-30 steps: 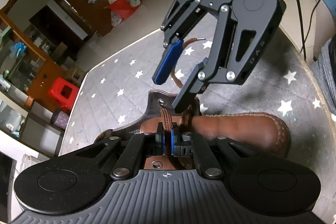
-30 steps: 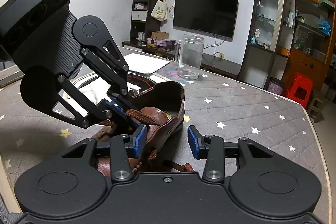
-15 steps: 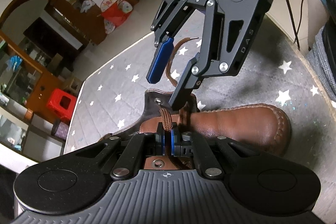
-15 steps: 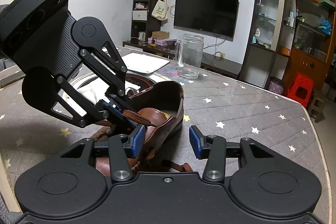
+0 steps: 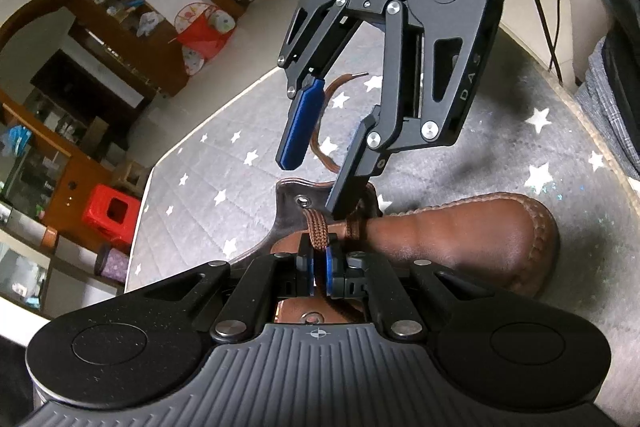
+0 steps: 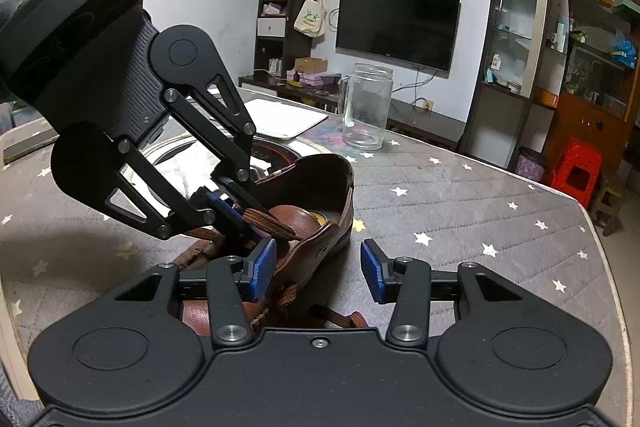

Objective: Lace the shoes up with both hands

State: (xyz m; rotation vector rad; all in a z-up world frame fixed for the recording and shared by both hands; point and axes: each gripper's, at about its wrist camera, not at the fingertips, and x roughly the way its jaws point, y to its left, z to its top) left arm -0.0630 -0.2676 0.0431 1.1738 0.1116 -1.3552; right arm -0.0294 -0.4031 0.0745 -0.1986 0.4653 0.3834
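Two grippers over one brown leather shoe, which lies on the star-print grey surface, toe toward its near right edge in the left wrist view, heel and open collar toward the middle

Left gripper: jaws together, clamped on the flat brown lace just above the tongue. Judged reason: pinning this strand taut so it does not slip back through the eyelet while the other hand works

Right gripper: jaws apart, nothing between them, hanging over the lacing area with one finger tip close to the lace crossing; touching or not, cannot tell. Free end of lace trails off behind it across the surface, aglet showing. Judged: open and lined up to take that loose strand next

Glass jar and a white pad stand toward the far edge, well apart from the shoe

Risk, as a guess: lace slackens if the left pinch eases
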